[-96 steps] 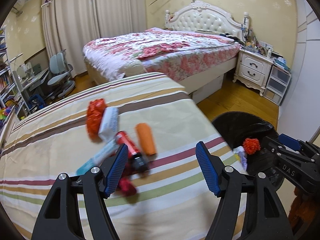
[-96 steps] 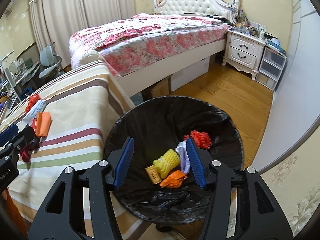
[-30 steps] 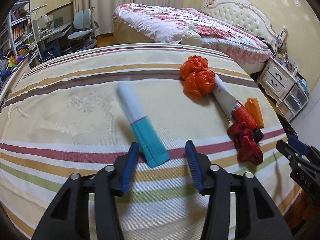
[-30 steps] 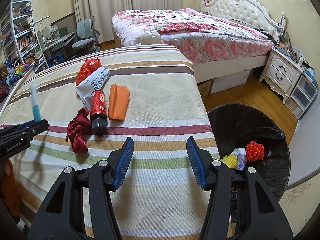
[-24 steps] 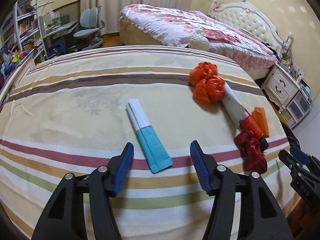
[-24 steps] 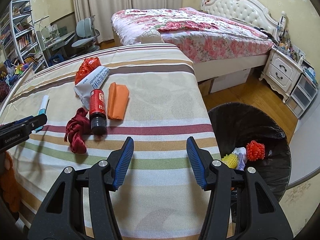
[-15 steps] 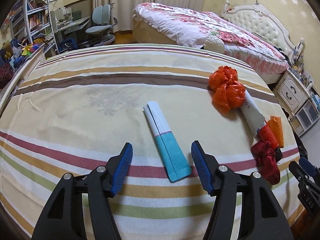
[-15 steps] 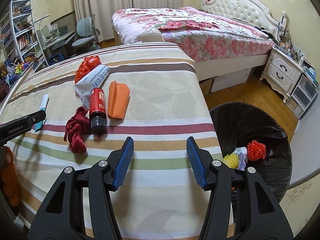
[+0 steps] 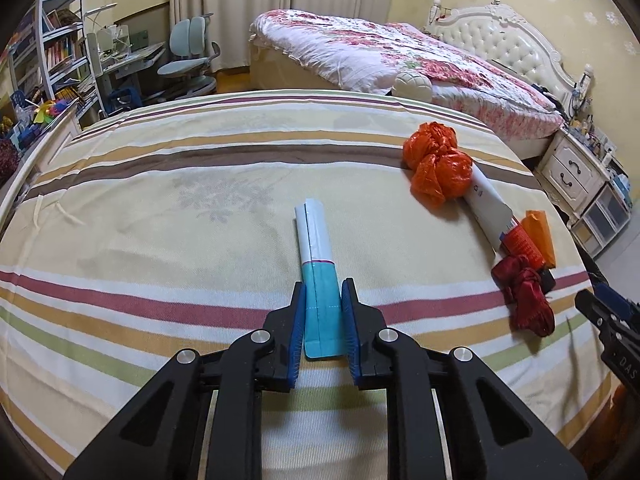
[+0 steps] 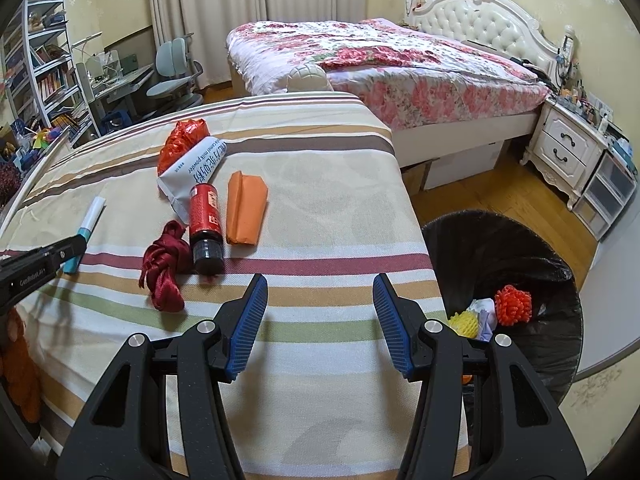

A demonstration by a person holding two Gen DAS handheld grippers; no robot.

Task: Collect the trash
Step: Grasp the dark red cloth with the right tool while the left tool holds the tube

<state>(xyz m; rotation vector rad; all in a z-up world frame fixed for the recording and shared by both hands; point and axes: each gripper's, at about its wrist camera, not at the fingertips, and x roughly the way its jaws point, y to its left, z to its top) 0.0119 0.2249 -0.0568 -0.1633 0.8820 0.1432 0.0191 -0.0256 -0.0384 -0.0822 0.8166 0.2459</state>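
Note:
A flat white and teal packet (image 9: 314, 236) lies on the striped tablecloth (image 9: 180, 208). My left gripper (image 9: 322, 292) is shut on its teal near end, pads pressed against both edges. To the right lie an orange crumpled bag (image 9: 436, 164), a white pouch (image 9: 486, 204), a red bottle (image 10: 205, 216), an orange packet (image 10: 244, 208) and a dark red cloth (image 10: 164, 264). My right gripper (image 10: 320, 292) hangs open over bare cloth near the table's front edge, nothing between its fingers. The black-lined trash bin (image 10: 560, 280) stands on the floor to its right, with a red net ball (image 10: 513, 305) inside.
A flowered bed (image 10: 380, 60) stands beyond the table, a white nightstand (image 10: 568, 152) and drawer unit to its right. Desk, blue-grey chair (image 10: 172, 68) and bookshelves fill the back left. Wooden floor lies between table, bed and bin.
My left gripper's jaws, open around the packet before, have closed on its teal end. The right gripper and the other trash have stayed where they were.

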